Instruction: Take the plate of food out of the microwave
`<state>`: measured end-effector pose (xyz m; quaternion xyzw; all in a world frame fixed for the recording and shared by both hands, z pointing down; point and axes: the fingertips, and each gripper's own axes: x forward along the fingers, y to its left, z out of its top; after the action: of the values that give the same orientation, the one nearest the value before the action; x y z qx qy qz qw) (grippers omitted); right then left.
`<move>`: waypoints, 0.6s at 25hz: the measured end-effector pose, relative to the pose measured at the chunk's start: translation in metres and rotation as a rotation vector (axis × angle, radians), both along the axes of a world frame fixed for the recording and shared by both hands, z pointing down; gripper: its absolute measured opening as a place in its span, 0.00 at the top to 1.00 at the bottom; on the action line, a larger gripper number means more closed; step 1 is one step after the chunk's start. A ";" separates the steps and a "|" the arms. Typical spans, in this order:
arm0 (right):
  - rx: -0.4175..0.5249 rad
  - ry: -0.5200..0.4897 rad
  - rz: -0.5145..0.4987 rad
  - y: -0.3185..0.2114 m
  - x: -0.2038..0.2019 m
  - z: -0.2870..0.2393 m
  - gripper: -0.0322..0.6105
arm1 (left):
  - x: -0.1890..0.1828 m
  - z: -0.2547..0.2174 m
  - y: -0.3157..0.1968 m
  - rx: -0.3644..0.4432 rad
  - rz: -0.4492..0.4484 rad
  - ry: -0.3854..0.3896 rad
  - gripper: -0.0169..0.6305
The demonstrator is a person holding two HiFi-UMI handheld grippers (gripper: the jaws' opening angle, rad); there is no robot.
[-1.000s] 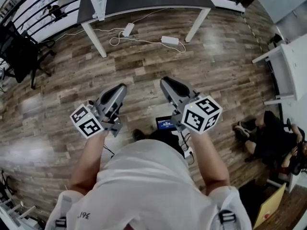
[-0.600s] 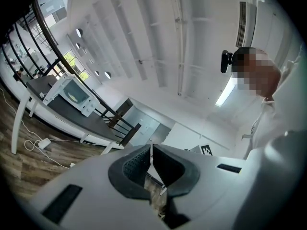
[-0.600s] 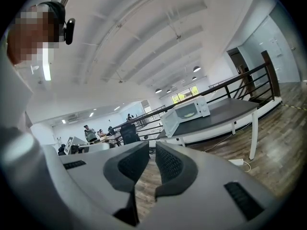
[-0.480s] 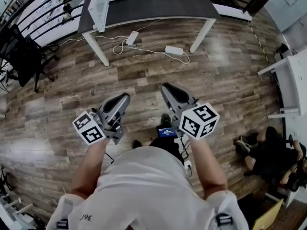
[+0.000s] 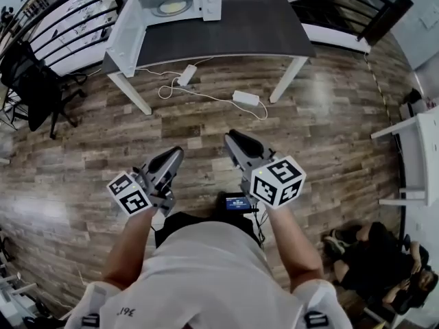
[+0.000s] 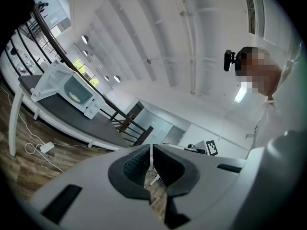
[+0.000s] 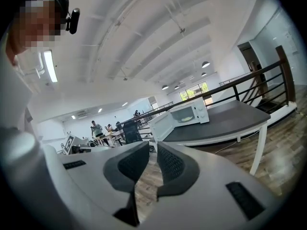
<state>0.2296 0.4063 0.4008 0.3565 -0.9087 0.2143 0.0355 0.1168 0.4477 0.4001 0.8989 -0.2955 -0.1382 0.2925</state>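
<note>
A white microwave (image 5: 177,0) stands at the left end of a dark table (image 5: 240,26), far ahead of me. Its door (image 5: 123,36) hangs open to the left, and a plate of food (image 5: 171,7) lies inside. Both grippers are held over the wooden floor, well short of the table. My left gripper (image 5: 171,157) and right gripper (image 5: 233,141) have their jaws together, holding nothing. The left gripper view shows its gripper (image 6: 151,152) with the microwave (image 6: 72,92) far off at left. The right gripper view shows its gripper (image 7: 153,150) with the microwave (image 7: 184,115) beyond.
White power adapters (image 5: 245,98) and cables lie on the floor under the table. A black office chair (image 5: 34,81) stands at left by a black railing (image 5: 68,19). A person (image 5: 374,259) sits on the floor at lower right, near a white table (image 5: 422,156).
The table has shifted down the head view and the microwave with its plate has come fully into sight. Both grippers keep their pose, jaws unchanged.
</note>
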 end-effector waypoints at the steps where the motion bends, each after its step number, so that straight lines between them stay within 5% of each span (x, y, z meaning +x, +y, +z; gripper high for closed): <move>1: -0.003 0.002 -0.008 -0.010 0.006 0.000 0.88 | 0.004 0.001 -0.010 -0.006 -0.013 -0.001 0.97; 10: -0.063 -0.007 -0.026 -0.108 0.015 0.019 0.88 | 0.008 0.012 -0.112 -0.053 -0.076 -0.015 0.97; 15: -0.071 -0.001 0.005 -0.181 -0.009 0.027 0.88 | -0.020 0.026 -0.195 -0.066 -0.122 -0.056 0.97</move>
<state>0.2210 0.2252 0.4279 0.3573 -0.8996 0.2469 0.0469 0.0967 0.2528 0.4257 0.8727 -0.3622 -0.1206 0.3045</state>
